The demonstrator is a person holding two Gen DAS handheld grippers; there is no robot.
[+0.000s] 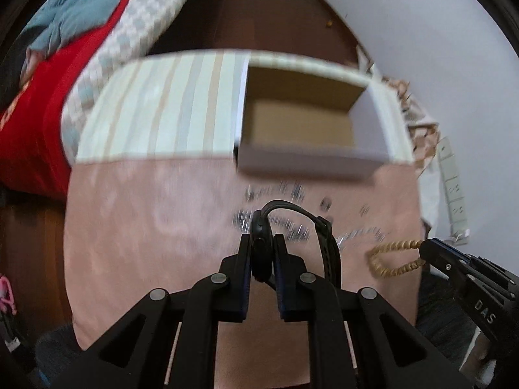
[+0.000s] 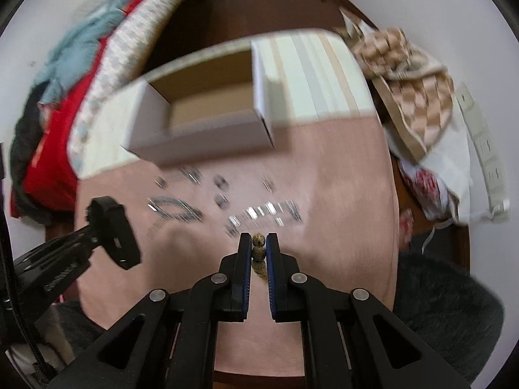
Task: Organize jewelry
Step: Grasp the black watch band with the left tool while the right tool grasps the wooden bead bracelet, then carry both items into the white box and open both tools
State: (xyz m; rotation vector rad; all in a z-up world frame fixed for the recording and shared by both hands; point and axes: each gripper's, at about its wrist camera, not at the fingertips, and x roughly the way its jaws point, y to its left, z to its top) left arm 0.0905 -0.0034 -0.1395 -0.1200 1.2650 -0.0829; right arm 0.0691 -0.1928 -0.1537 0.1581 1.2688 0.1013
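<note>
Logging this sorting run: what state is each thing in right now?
left gripper: shut on the black watch
black watch: held, strap looping free
right gripper: shut on the bead bracelet
bead bracelet: held, dangling
cardboard box: open, empty
silver jewelry: loose on the pink cloth

- The open box (image 1: 296,123) sits on the table (image 1: 146,227), at its far side.
- Scattered chains (image 2: 259,214) lie on the table in front of the box.
- The bed (image 1: 48,113) stands left of the table.
- A folded cloth (image 2: 412,87) lies to its right.
</note>
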